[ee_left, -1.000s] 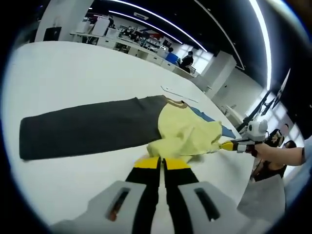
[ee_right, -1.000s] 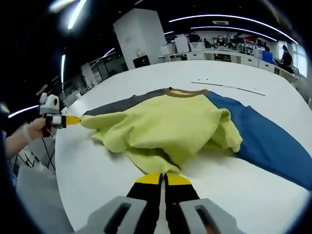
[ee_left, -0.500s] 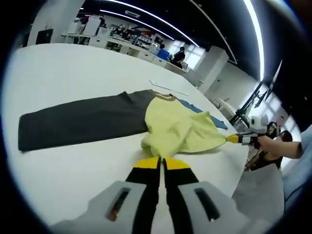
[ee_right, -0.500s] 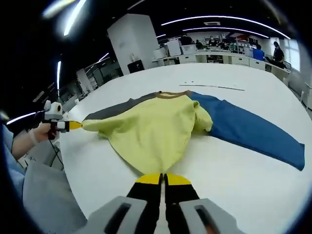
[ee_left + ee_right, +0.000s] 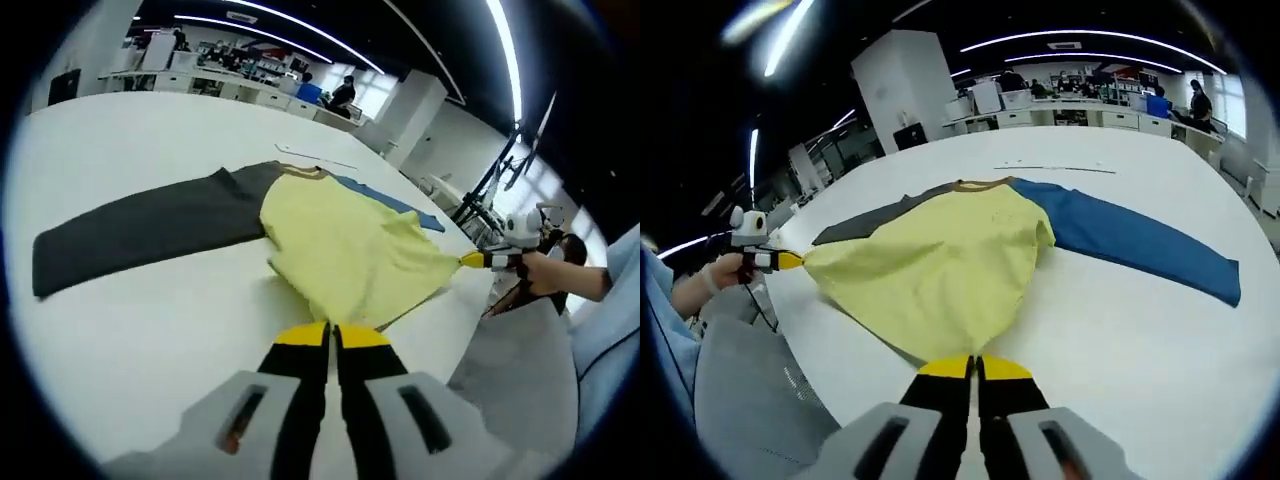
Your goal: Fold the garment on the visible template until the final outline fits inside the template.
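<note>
Both grippers pinch the shirt's hem, pulling it flat on the table before folding.

In the left gripper view, the dark sleeve (image 5: 130, 235) lies flat at left on the white table (image 5: 110, 330); the shirt (image 5: 340, 245), its yellow body in the middle, runs to the left gripper (image 5: 330, 335), jaws closed on the near hem corner; at right the right gripper (image 5: 470, 260) nips the other corner. In the right gripper view, its own jaws are likewise shut on the hem, with the blue sleeve (image 5: 1140, 245) at right. No template outline is clear to me. This looks like the spreading step; next, I judge, lay the hem down smooth, then fold a sleeve inward.
</note>
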Motion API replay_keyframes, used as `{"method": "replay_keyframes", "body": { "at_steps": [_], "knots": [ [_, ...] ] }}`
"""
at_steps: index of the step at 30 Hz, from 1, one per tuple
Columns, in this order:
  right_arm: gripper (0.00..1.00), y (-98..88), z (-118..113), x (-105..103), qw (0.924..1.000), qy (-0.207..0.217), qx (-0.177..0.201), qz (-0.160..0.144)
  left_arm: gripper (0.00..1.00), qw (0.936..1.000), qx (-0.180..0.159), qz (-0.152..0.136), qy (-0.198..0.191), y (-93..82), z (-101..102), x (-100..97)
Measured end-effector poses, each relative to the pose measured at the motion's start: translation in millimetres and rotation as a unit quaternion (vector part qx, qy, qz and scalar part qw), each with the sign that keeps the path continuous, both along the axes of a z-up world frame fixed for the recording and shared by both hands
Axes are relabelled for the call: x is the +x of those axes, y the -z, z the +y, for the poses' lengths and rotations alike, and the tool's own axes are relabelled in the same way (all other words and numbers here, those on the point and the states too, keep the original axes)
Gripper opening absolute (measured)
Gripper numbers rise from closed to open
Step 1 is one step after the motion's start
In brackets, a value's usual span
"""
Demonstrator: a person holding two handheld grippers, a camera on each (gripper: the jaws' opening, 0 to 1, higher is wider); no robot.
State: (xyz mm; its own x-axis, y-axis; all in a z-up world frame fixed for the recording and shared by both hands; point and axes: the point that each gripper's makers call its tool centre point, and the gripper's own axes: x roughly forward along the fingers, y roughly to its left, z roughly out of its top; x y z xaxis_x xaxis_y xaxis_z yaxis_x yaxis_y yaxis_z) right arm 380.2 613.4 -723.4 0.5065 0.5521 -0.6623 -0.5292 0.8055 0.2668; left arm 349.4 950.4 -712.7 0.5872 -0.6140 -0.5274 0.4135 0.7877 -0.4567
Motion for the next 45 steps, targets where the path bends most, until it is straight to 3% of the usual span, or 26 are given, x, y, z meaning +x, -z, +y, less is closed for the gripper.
{"method": "replay_keyframes", "body": {
  "at_steps": [8, 16, 17, 22, 40, 45],
  "knots": [
    [0.00, 13.7, -20, -31, 0.9996, 0.003, -0.008, 0.027, 0.00, 0.9985, -0.004, 0.039, 0.038, 17.3, -15, -33.6],
    [0.00, 20.3, -31, -40, 0.9991, 0.009, -0.012, 0.039, 0.00, 0.9910, -0.006, 0.092, 0.096, 32.3, -31, -67.1],
    [0.00, 21.5, -31, -41, 0.9990, 0.007, -0.014, 0.041, 0.00, 0.9914, 0.000, 0.086, 0.099, 33.8, -32, -66.8],
    [0.00, 29.4, -33, -46, 0.9985, 0.002, -0.016, 0.053, 0.00, 0.9894, 0.001, 0.115, 0.089, 43.1, -30, -76.1],
    [0.00, 42.0, -34, -50, 0.9968, -0.020, -0.030, 0.071, 0.00, 0.9921, 0.016, 0.107, 0.064, 51.8, -25, -75.2],
    [0.00, 39.1, -34, -51, 0.9971, -0.033, -0.030, 0.061, 0.00, 0.9945, 0.009, 0.082, 0.064, 45.6, -26, -73.4]
  ]
}}
